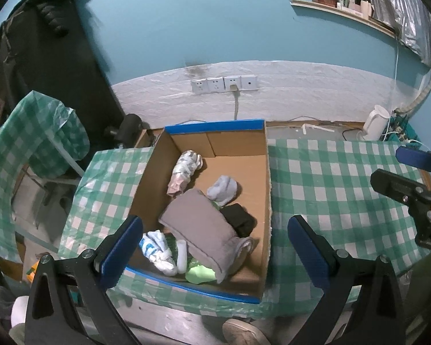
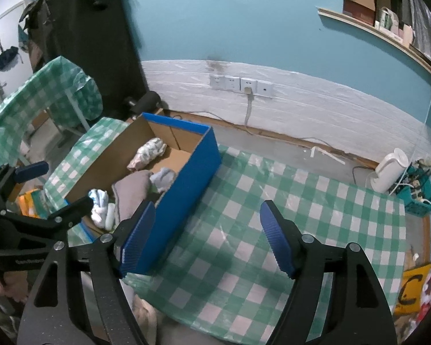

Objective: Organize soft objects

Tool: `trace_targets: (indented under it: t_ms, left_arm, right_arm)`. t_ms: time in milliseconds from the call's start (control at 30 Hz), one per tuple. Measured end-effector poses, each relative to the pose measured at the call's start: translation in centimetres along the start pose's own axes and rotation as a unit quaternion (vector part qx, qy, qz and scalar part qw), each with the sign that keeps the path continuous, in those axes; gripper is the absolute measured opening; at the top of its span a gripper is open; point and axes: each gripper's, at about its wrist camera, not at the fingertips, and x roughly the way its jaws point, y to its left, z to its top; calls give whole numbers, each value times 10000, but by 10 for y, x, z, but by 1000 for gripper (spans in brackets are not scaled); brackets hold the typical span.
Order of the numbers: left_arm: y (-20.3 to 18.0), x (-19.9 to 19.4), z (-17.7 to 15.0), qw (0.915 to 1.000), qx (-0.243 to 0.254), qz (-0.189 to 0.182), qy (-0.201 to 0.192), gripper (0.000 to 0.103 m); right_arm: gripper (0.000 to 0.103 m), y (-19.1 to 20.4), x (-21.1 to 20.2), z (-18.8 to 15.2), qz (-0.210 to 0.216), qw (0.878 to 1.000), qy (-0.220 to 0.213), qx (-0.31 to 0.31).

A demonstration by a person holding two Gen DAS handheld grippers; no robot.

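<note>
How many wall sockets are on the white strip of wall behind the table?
4, side by side in one row: first socket, second socket, third socket with a plug in it, fourth socket. None seems hidden.

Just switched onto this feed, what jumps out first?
The blue-edged cardboard box on the green checked tablecloth, holding a grey rolled towel and bundled socks. Both claws, left and right, hang open and empty in front of it.
</note>
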Motion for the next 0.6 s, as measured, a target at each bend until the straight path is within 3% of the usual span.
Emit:
trace_targets:
  t_ms: [600]
  left_arm:
    - [-16,1,3,9998,190,-37,-1,101]
  right_arm:
    - [75,-15,1,-10,-77,9999,71,71]
